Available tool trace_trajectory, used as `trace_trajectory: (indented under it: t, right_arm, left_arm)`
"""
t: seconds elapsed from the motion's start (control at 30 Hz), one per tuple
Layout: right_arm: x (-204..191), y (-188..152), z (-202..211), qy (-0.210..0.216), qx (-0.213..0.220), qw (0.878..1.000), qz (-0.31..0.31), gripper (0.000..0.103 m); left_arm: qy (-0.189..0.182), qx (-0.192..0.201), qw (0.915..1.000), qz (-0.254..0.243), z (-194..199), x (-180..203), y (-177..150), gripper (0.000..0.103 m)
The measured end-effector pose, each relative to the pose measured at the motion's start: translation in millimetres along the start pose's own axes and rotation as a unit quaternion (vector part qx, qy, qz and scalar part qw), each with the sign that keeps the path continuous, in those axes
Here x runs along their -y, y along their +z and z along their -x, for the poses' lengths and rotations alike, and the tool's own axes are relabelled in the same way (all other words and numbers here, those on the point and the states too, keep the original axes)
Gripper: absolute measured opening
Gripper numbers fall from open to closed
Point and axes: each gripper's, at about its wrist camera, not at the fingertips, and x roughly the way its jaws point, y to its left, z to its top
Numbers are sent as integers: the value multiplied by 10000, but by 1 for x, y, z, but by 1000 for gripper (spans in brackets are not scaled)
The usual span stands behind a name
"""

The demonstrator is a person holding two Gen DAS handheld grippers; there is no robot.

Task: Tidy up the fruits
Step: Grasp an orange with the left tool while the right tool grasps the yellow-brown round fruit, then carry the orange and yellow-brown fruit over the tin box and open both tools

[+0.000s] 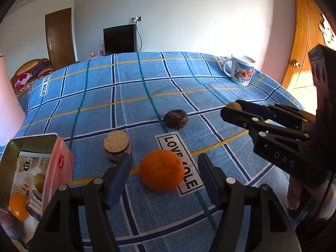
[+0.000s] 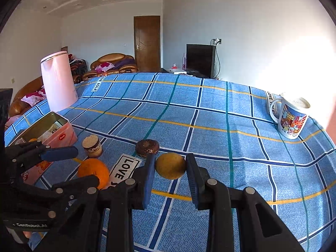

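Observation:
An orange (image 1: 161,169) lies on the blue checked cloth between the fingers of my left gripper (image 1: 164,168), which is open around it without touching. It also shows in the right wrist view (image 2: 94,172). My right gripper (image 2: 170,167) holds a yellow-brown round fruit (image 2: 170,166) between its blue pads, just above the cloth; this fruit shows at the right gripper's tips in the left wrist view (image 1: 234,106). A pink tin box (image 1: 37,168) at the left holds a small orange fruit (image 1: 18,209) and other items.
A dark chocolate pastry (image 1: 176,119) and a crumb-topped cake (image 1: 117,147) lie behind the orange. A printed mug (image 2: 292,117) stands at the far right. A pink kettle (image 2: 58,82) stands at the far left. The table edge curves along the right.

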Motion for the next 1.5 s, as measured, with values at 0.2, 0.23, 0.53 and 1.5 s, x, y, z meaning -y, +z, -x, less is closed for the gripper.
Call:
trace_trajectory:
  t: [0.2,0.23,0.53,1.5]
  right_arm:
    - [3,-1,-2,102,-37,9999,-15,31]
    - [3,-1,-2,113,-36,9999,-21,31]
    - [11,-2,-3,306,-50,9993,-214,31]
    - [5,-4,22,470,661,9967,-27,31]
  left_arm:
    - [21,-421,9991,-10,-20,7,2,66]
    - [40,-484,9988,-7,-23,7,3,66]
    - [-312,-602,9967,441,-26,-7,3,49]
    - [215,671,9974,164,21,0,2,49]
